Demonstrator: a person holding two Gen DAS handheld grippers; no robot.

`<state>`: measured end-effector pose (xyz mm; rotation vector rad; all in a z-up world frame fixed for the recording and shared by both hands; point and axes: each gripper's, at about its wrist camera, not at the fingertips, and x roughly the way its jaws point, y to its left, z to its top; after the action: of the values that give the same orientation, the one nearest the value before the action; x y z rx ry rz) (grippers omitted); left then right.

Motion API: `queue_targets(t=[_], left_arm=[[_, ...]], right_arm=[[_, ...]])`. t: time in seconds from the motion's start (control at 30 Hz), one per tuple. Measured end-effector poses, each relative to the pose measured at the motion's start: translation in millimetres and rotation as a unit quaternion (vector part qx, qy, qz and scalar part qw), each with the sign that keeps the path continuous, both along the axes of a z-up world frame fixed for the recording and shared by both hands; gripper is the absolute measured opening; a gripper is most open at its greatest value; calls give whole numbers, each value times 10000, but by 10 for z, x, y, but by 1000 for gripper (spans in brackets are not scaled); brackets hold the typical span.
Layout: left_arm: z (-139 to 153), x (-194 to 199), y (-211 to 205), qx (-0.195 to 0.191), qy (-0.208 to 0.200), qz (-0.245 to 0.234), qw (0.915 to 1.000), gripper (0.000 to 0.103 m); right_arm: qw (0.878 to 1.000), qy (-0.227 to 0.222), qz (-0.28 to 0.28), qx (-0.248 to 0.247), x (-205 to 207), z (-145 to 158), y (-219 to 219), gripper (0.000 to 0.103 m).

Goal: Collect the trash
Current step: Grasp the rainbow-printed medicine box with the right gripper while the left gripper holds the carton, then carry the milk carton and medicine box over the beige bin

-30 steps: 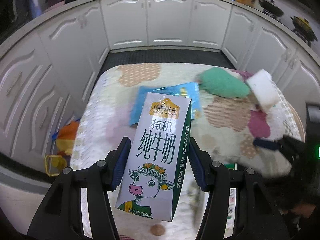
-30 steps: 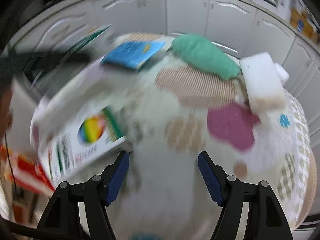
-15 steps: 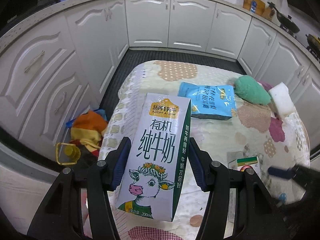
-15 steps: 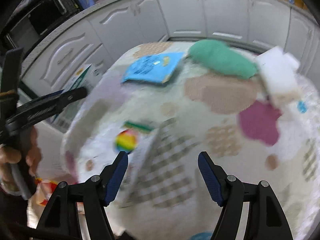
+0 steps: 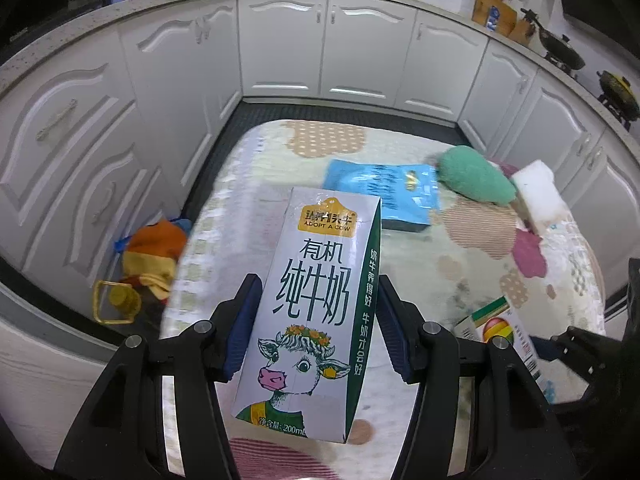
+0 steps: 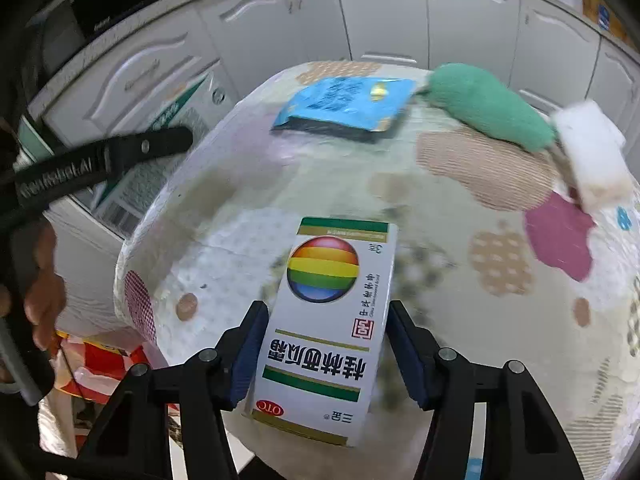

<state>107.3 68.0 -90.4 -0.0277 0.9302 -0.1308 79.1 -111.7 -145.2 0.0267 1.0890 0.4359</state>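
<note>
Milk carton is sitting clamped in the left tongs, while the right tongs are closing around a medicine box lying on the desk.

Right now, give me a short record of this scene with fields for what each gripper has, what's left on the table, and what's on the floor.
left gripper: shut on the white milk carton with a cartoon cow, held upright
right gripper: jaws have just been closing; blue pads against the white medicine box with a rainbow ball
table: covered by a pale patterned cloth
left on the table: flat blue foil packet, green cloth, white sponge block
floor beside the table: orange and yellow bag, yellow-capped bottle
</note>
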Motion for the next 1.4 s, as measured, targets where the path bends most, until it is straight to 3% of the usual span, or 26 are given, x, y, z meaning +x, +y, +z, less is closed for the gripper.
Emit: queue_targets(t=[0.1,0.2,0.43,0.73,1.17,1.4], left_arm=[[-7,-18,-184,-65,-13,-164,9998,55],[-24,-36,-394,-76,-2,-364,9993,55],[-99,-51,-810,4,111,-720,9973,55],[-52,-103,-1079,126,49,-842,9964,55],[161,-119,-1697,65,-229,-1238,9920,55],[266,-130,-2117,-10,-349,-1503,9880,55]], right_arm=[[9998,-126,-138,1,-53,90,-245,57],[9988,-250,-276,-314,-132,131,-470,57],[9954,174,-590,-728,-105,15,-871,58],[9975,49,-545,-440,-128,-11,-987,53],[9895,-770,-1226,32,-369,587,-1763,52],[9812,-940,-1685,71,-450,722,-2173,52]])
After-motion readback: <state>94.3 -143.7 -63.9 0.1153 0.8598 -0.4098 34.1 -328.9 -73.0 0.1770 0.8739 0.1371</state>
